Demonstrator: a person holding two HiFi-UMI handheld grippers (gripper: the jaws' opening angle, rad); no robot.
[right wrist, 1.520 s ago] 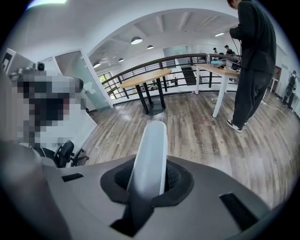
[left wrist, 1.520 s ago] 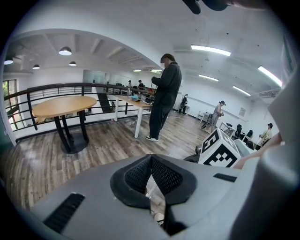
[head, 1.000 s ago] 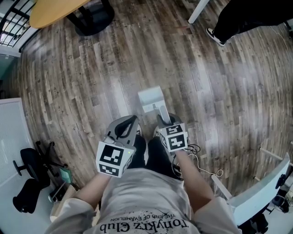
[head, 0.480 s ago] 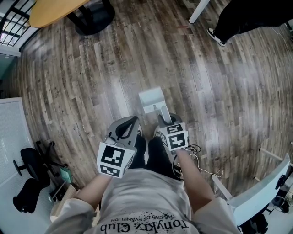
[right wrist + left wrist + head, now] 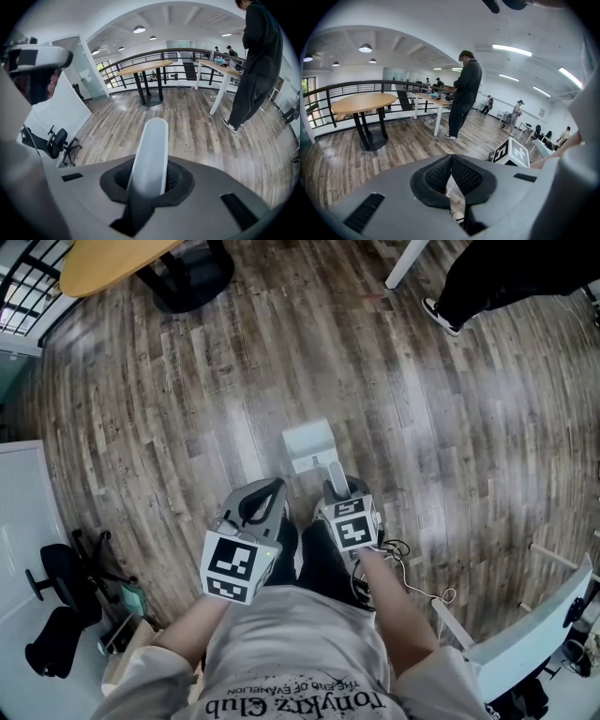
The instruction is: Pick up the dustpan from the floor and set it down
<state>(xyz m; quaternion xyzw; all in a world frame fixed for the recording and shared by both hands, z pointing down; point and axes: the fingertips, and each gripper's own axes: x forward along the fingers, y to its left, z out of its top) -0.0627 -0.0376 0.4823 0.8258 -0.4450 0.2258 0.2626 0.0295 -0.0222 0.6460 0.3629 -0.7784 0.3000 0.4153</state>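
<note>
The right gripper (image 5: pixel 150 174) is closed on the handle (image 5: pixel 152 140) of the dustpan (image 5: pixel 309 443). Its jaws stand only a little apart, and the dark pads (image 5: pixel 174 178) are pressed against both sides of the handle. The rounded end of the handle is seen sticking out beyond the jaws. The left gripper (image 5: pixel 451 164) is pressed together and nothing is held in it. Its ribbed pads (image 5: pixel 466 176) meet at the tips, and only a thin slit of floor (image 5: pixel 450 427) is seen lower down between them. The dustpan is white or very pale grey. In the head view its pan is seen as a plain rectangle, from which the smooth, narrow handle rises into the right gripper. The dustpan is well apart from the round table (image 5: pixel 112 263), over the open wooden floor. Both grippers are farther from the table than the pan is, with the left one on the table's side. Whether the pan rests on the floor or hangs just above it cannot be told.
</note>
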